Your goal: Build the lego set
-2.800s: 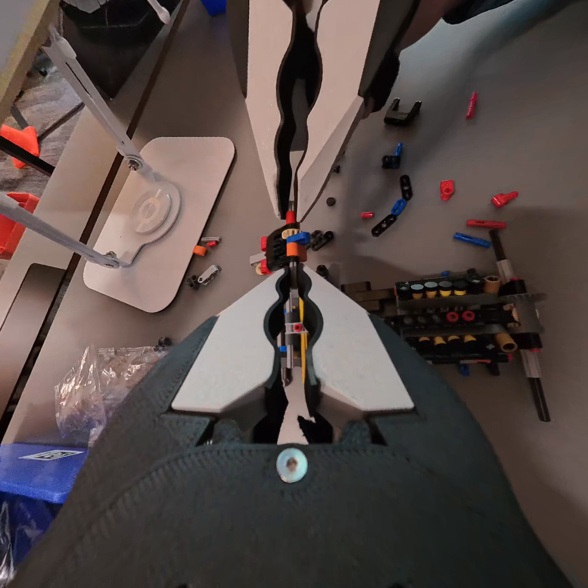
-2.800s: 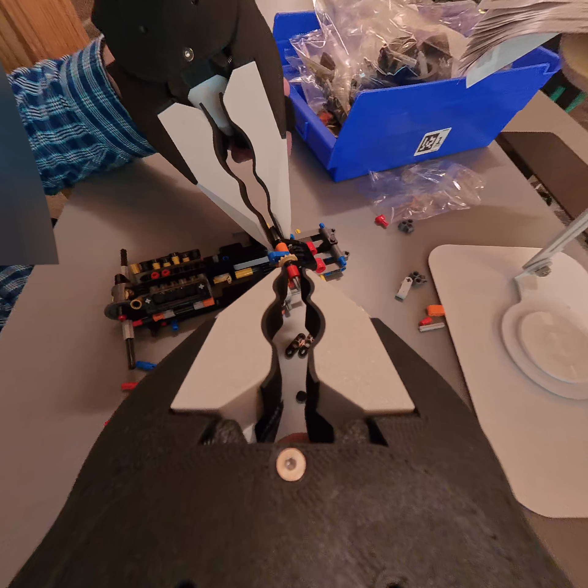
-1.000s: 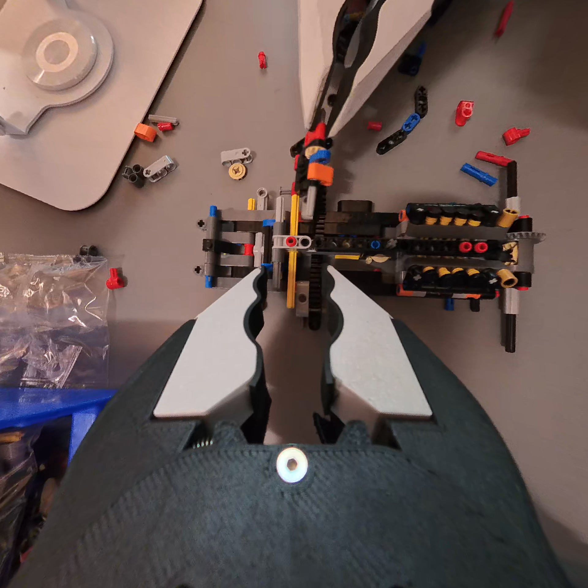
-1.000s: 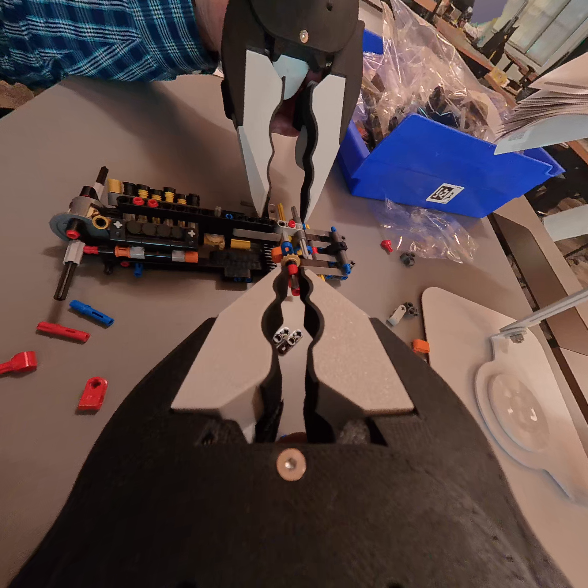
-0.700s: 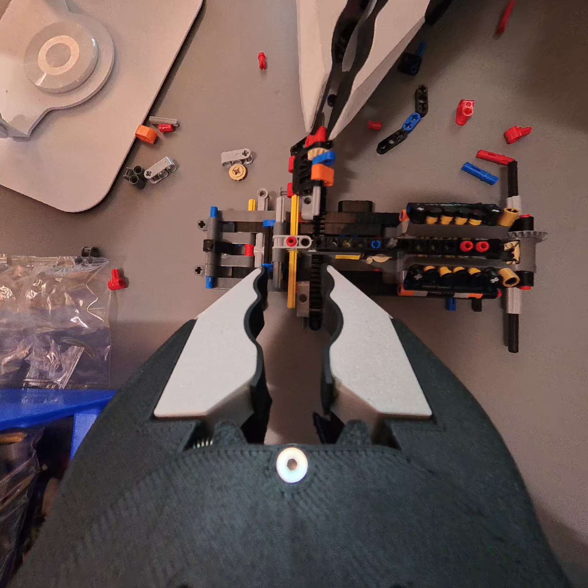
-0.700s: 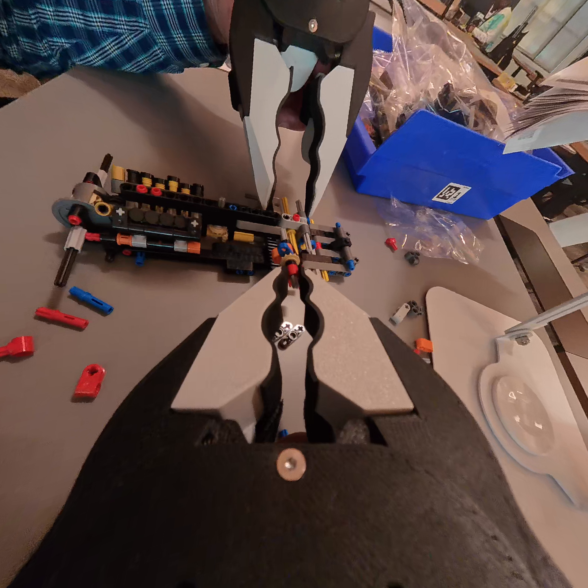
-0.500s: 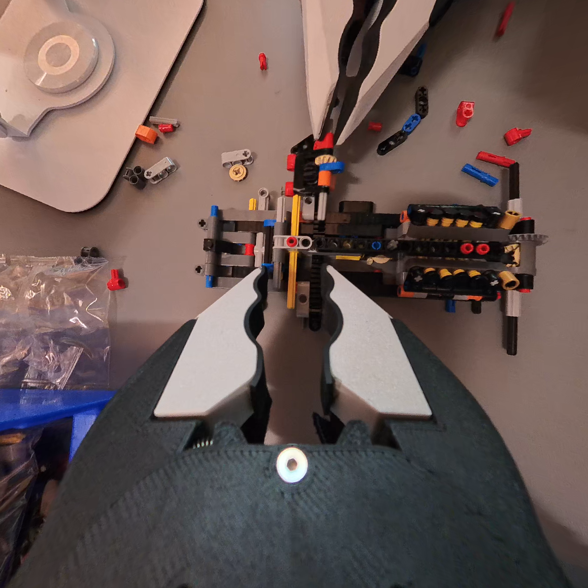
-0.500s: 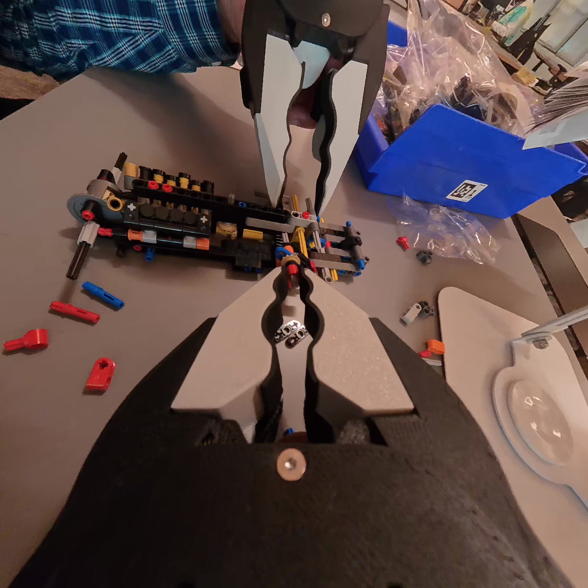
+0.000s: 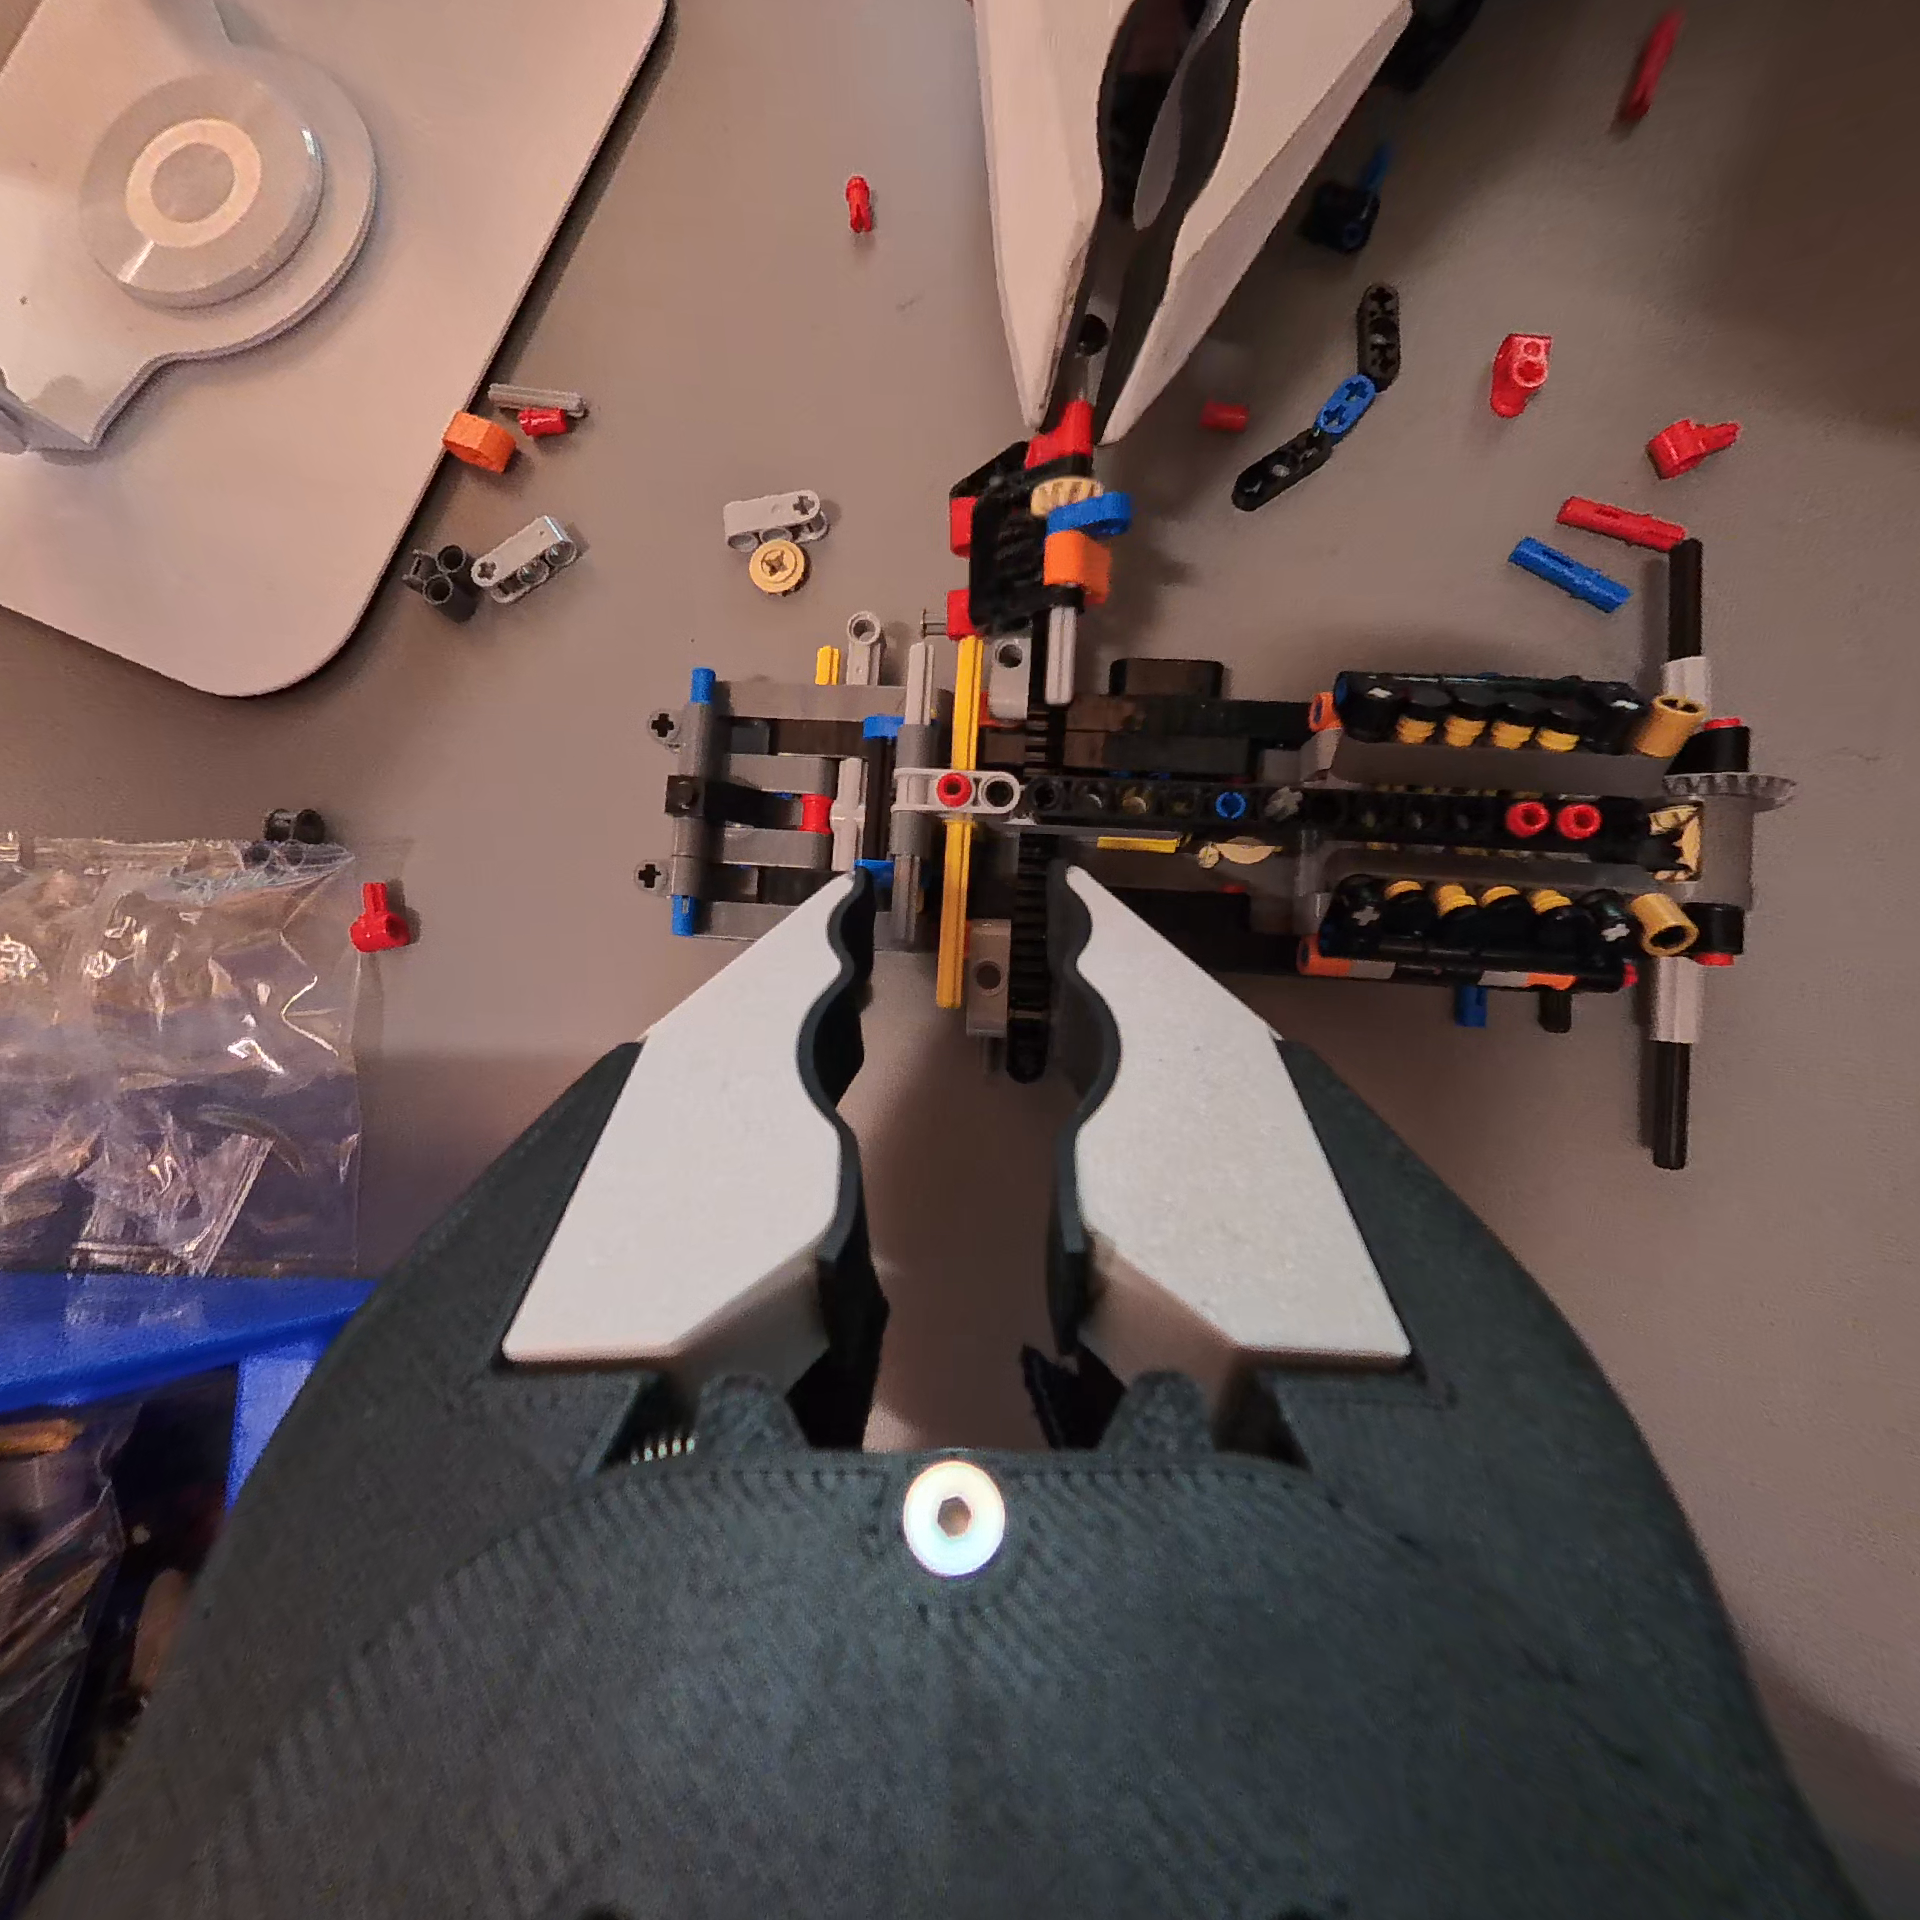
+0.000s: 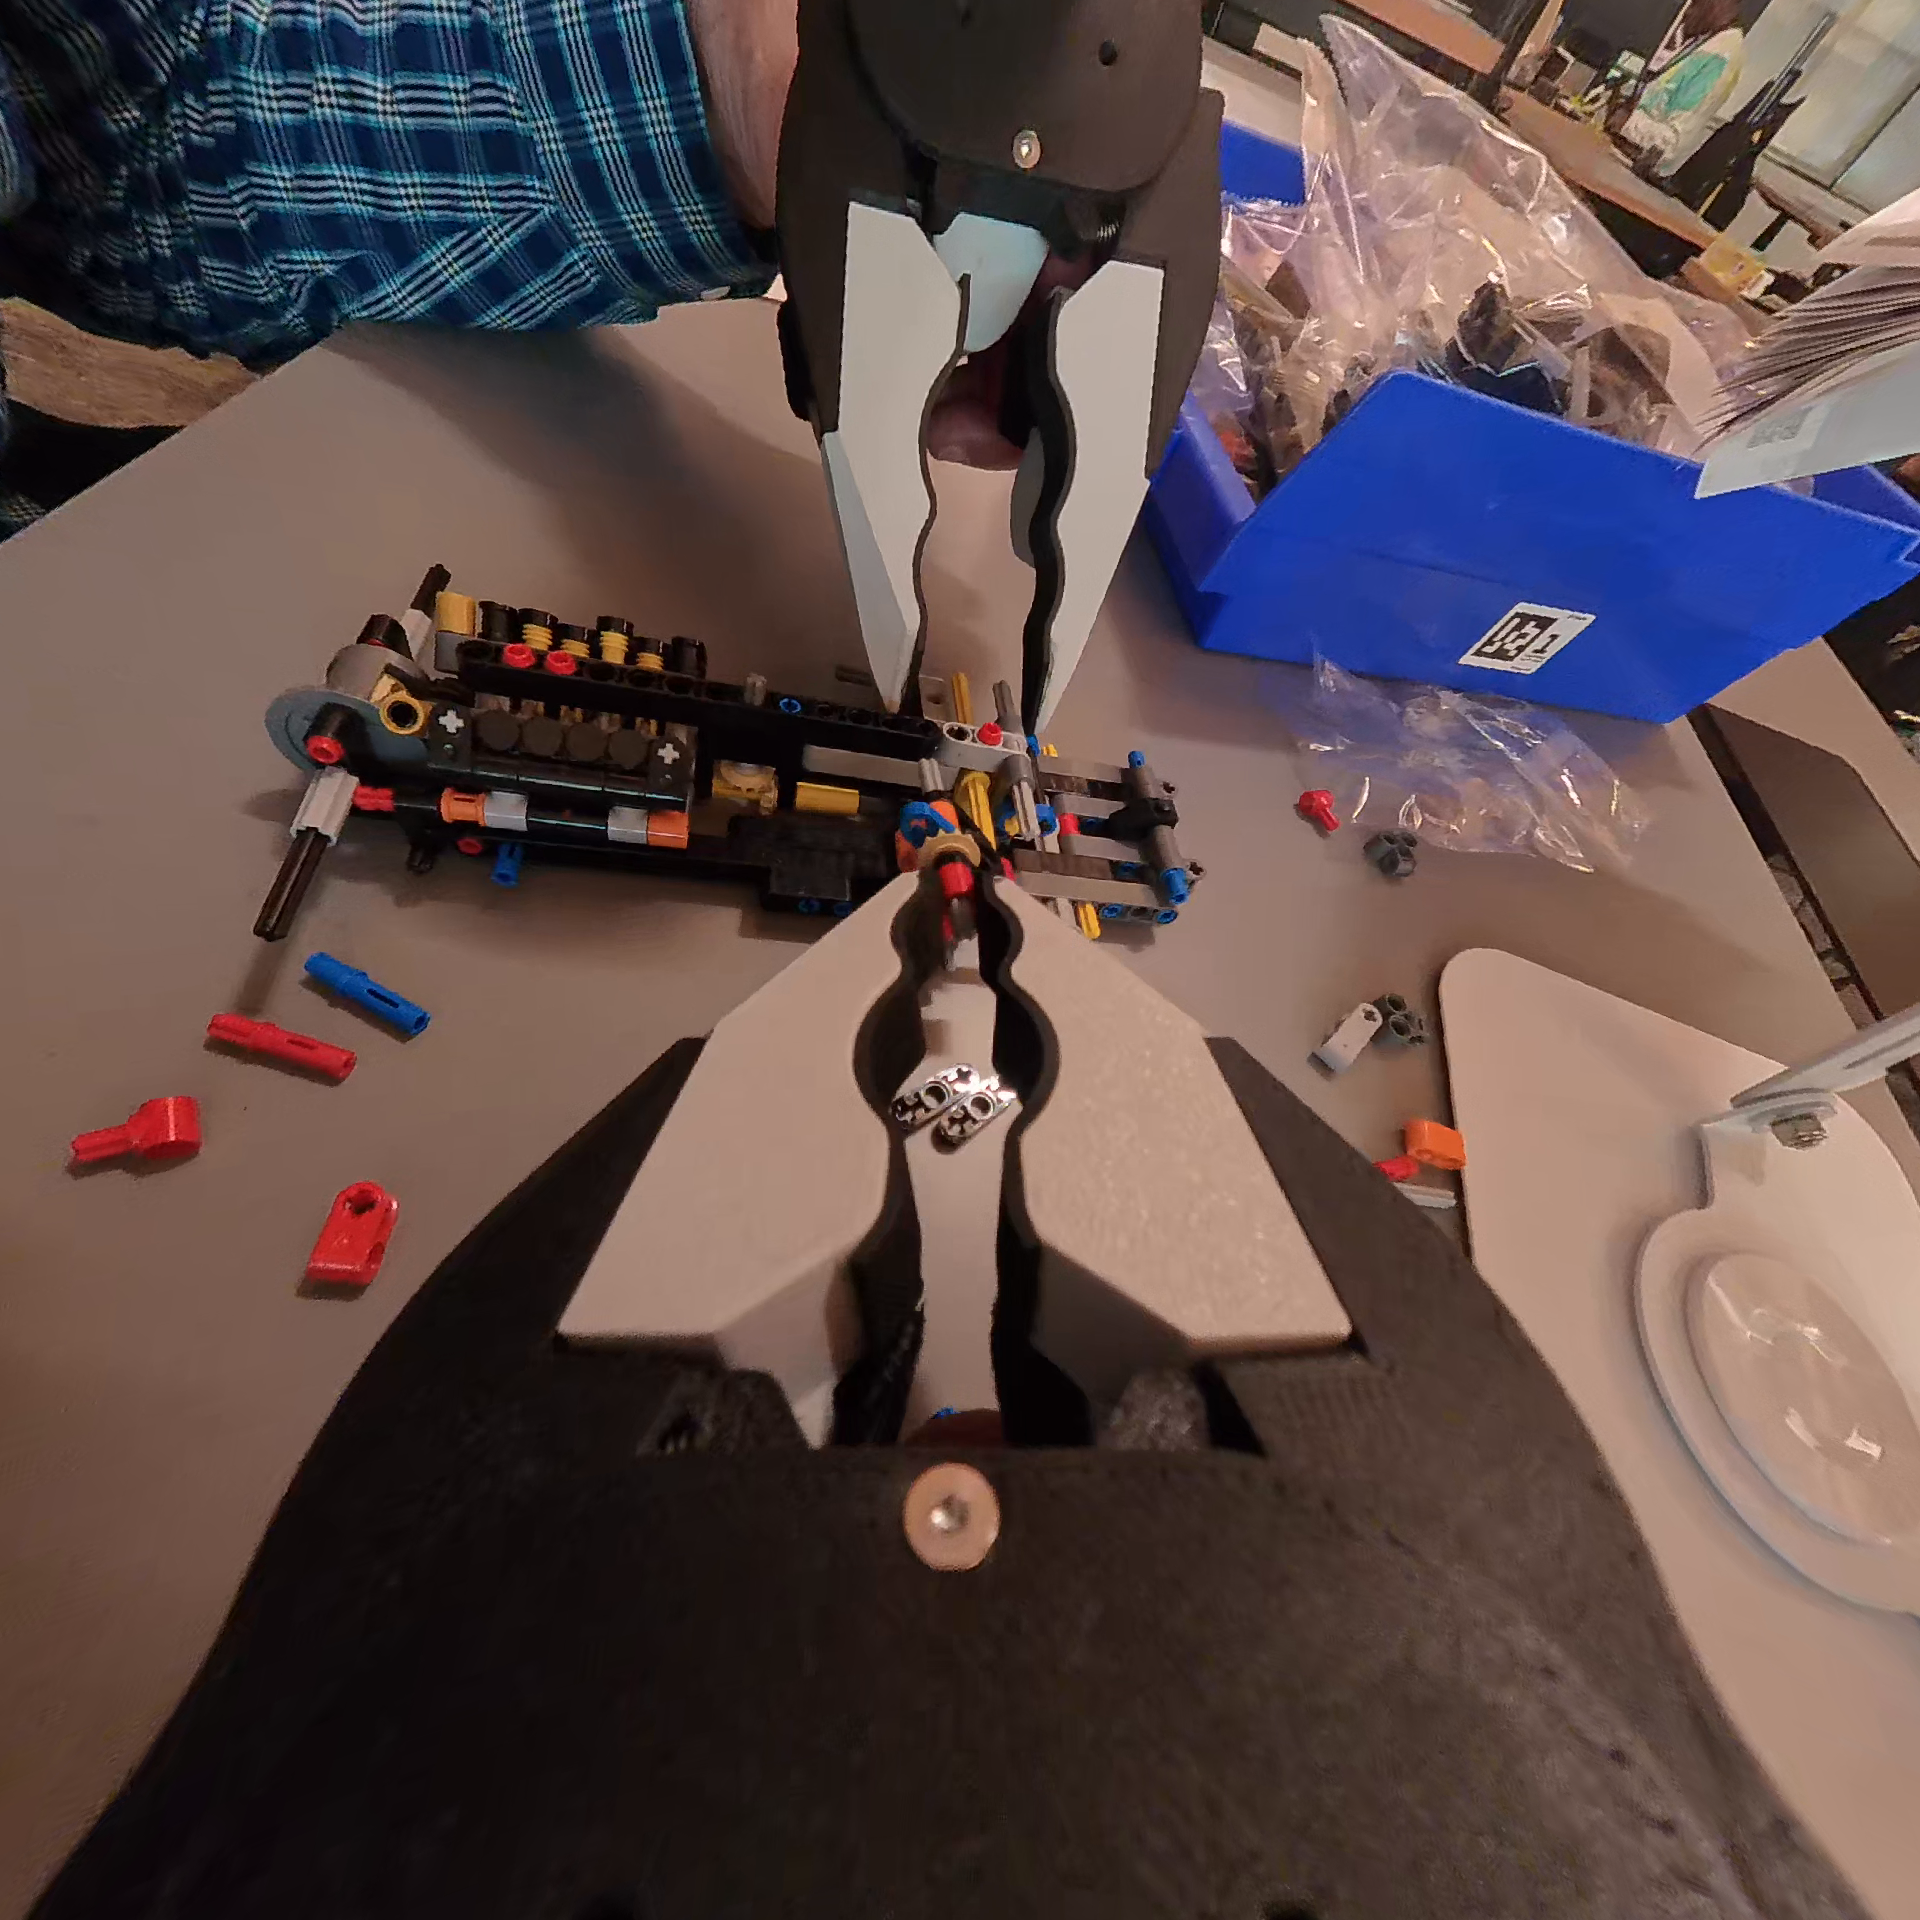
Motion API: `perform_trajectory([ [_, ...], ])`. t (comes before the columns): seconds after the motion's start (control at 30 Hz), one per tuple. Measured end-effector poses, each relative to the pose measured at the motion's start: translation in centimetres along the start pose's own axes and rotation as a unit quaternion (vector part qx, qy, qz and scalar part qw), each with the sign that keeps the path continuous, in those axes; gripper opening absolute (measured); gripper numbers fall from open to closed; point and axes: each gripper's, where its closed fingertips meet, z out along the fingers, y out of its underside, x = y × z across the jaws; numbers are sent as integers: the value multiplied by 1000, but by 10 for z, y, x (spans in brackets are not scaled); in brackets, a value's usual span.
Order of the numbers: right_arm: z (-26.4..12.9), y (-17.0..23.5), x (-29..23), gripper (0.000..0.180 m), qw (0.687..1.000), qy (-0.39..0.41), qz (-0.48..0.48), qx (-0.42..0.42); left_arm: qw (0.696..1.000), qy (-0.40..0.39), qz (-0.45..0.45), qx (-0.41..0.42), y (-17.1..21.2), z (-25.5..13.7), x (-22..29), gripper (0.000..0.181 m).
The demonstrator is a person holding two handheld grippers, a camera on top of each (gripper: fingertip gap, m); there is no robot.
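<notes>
A long black, grey and yellow lego chassis (image 9: 1351, 800) lies flat on the grey table; it also shows in the right wrist view (image 10: 623, 769). My left gripper (image 9: 961, 894) is open, with its fingertips on either side of the chassis's yellow axle and black toothed rack. It comes down from the top in the right wrist view (image 10: 966, 707). My right gripper (image 10: 951, 894) is shut on the red end of a small black, orange and blue sub-assembly (image 9: 1029, 540). It holds the sub-assembly against the far side of the chassis. I cannot tell whether the two are joined.
A blue bin (image 10: 1507, 540) of bagged parts and a loose plastic bag (image 9: 177, 1039) stand on one side. A white stand base (image 9: 260, 364) lies nearby. Loose red pieces (image 10: 348, 1231), a blue pin (image 10: 364, 994), black links (image 9: 1288, 468) and grey connectors (image 9: 774, 514) lie scattered. There is also a person's plaid sleeve (image 10: 364, 156). Some 8 cm of space lies between my two pairs of fingers. The right tips stand about 11 cm off the blue pin (image 10: 364, 994). The left camera catches it too, in the left wrist view (image 9: 1574, 557).
2.8 s ago my left gripper was shut on the chassis; now it is open and the chassis lies on the table. Over the last second the sub-assembly has tilted and shifted slightly.
</notes>
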Motion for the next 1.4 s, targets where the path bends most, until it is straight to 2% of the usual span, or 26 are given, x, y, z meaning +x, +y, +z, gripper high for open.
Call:
perform_trajectory([
  [0.23, 3, 2, -4, 4, 1000, -16, 0, -10, 1000, -1, 0, -1, 0, 0, 0, 31],
  [0.67, 5, 13, -10, 4, 994, -68, 65, -51, 1000, 2, -3, 2, -1, 0, 0, 31],
  [1.1, 9, 13, -10, 4, 994, -65, 71, -59, 1000, 11, -9, 2, 2, -4, 1, 32],
  [1.27, 10, 13, -11, 4, 994, -64, 69, -61, 999, 6, -30, 14, 3, -15, -4, 29],
  [1.4, 11, 14, -10, 4, 993, -64, 70, -64, 999, 2, -28, -21, 15, -10, -5, 22],
])
